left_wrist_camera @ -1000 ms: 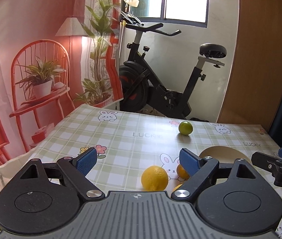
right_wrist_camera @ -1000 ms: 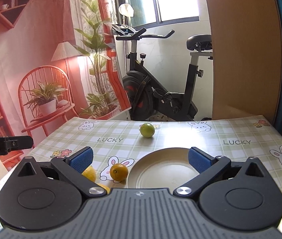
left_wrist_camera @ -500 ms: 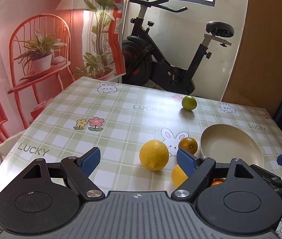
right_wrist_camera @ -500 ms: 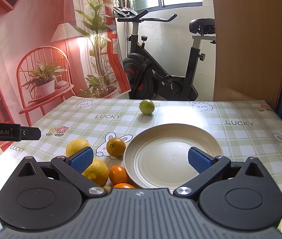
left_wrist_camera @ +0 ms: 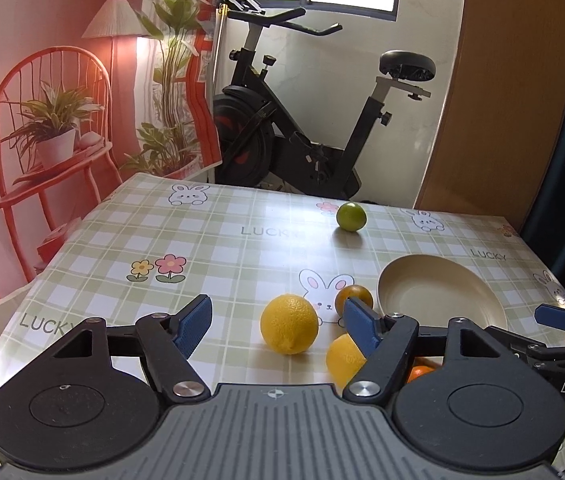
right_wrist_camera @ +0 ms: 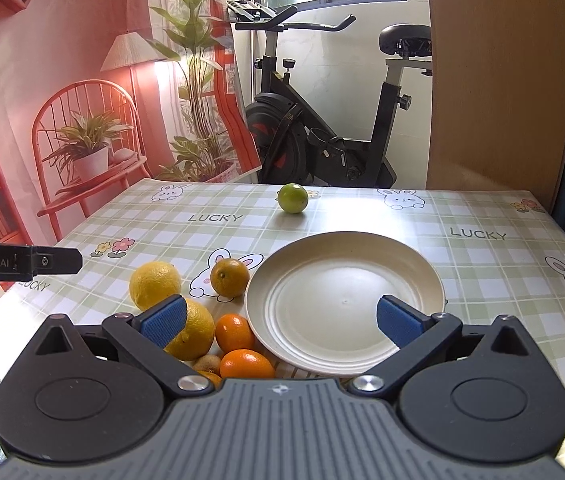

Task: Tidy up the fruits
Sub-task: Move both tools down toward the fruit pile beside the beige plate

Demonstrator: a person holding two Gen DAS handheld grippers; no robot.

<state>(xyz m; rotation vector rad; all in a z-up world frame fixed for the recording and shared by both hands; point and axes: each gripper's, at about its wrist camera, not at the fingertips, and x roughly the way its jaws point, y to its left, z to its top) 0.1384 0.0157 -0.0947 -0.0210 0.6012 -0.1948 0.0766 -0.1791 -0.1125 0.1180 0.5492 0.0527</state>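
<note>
My left gripper (left_wrist_camera: 278, 326) hovers low over the checked table, its jaws closing around a yellow lemon (left_wrist_camera: 289, 324) without the pads touching it. A second lemon (left_wrist_camera: 344, 358) lies partly behind its right finger, and a greenish orange (left_wrist_camera: 353, 298) sits by the cream plate (left_wrist_camera: 438, 296). A green lime (left_wrist_camera: 351, 217) lies alone farther back. My right gripper (right_wrist_camera: 280, 320) is open and holds nothing, above the near edge of the bare plate (right_wrist_camera: 342, 272). To its left lie both lemons (right_wrist_camera: 154, 284), two mandarins (right_wrist_camera: 235, 332) and a kiwi (right_wrist_camera: 208, 362).
The tablecloth (right_wrist_camera: 362, 212) carries a rabbit and "LUCKY" print. An exercise bike (right_wrist_camera: 322, 128) stands behind the far edge, a wooden panel (right_wrist_camera: 494, 80) at the back right and a printed backdrop (right_wrist_camera: 62, 80) on the left. A finger of the left gripper pokes in at the right wrist view's left.
Both views have tipped down towards the table, so the fruit and plate fill more of them. My left jaws have narrowed around the lemon. The right gripper sank a little.
</note>
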